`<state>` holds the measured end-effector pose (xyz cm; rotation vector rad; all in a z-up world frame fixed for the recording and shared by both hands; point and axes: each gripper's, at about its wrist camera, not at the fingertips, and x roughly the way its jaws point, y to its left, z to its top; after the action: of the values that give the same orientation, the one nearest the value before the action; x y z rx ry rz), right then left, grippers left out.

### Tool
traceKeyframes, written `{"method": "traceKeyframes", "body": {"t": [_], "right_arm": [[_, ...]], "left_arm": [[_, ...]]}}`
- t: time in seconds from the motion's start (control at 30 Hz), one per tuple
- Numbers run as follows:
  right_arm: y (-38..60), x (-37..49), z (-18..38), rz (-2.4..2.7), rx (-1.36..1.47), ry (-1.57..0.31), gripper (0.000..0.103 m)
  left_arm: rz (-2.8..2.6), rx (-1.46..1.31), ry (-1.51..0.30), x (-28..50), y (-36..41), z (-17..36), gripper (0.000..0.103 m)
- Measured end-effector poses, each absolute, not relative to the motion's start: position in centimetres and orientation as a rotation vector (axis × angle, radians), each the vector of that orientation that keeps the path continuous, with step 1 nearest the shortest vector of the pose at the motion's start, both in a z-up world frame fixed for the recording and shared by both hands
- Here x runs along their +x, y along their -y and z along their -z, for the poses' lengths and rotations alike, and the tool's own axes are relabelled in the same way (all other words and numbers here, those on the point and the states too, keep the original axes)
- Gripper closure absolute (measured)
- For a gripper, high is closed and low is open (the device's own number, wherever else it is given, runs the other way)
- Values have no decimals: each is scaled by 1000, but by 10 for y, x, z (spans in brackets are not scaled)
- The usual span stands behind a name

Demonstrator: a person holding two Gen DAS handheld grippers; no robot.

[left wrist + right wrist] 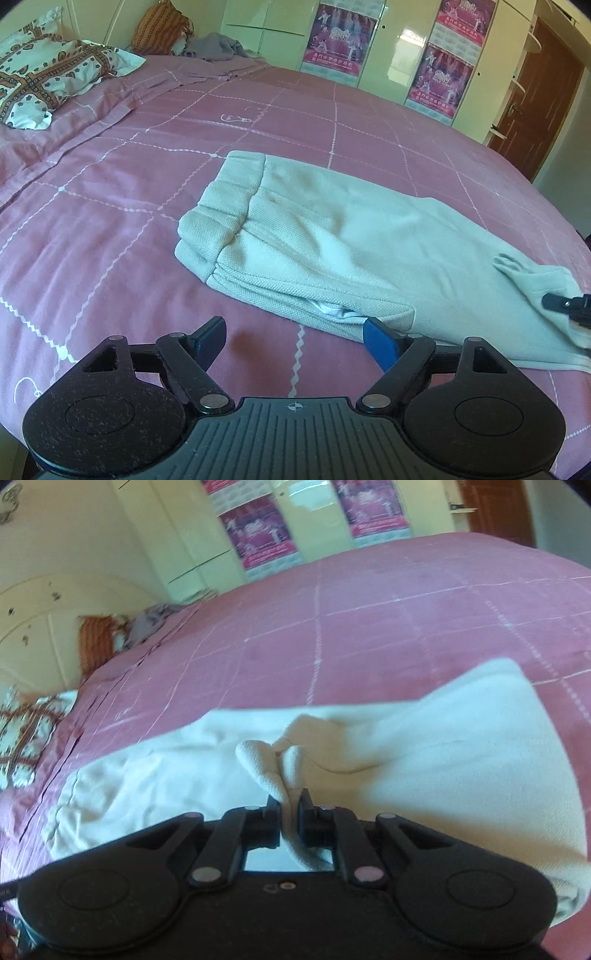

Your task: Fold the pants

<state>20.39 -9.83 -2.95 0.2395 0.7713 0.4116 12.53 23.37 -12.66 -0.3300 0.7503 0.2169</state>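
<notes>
Cream pants (325, 236) folded lengthwise across the pink bedspread (110, 206), waistband toward the pillow (40, 85). Pinched tight on a bunched fold of them: right gripper (290, 812), angled downward. Spread wide and empty just short of their near edge: left gripper (295, 338), tilted down.

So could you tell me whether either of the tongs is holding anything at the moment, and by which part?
The right tongs pinch a bunched fold of the cream pants at the leg end; the left tongs are open, holding nothing.
</notes>
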Motion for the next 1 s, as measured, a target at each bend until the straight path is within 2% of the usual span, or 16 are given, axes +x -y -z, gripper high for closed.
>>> {"method": "traceKeyframes", "body": {"t": [0.13, 1.0], "right_arm": [[60, 178, 42, -422, 135, -771, 93], [56, 165, 44, -407, 86, -754, 90]], "left_arm": [[-208, -317, -746, 126, -230, 126, 22], [-226, -314, -723, 115, -229, 124, 22]]}}
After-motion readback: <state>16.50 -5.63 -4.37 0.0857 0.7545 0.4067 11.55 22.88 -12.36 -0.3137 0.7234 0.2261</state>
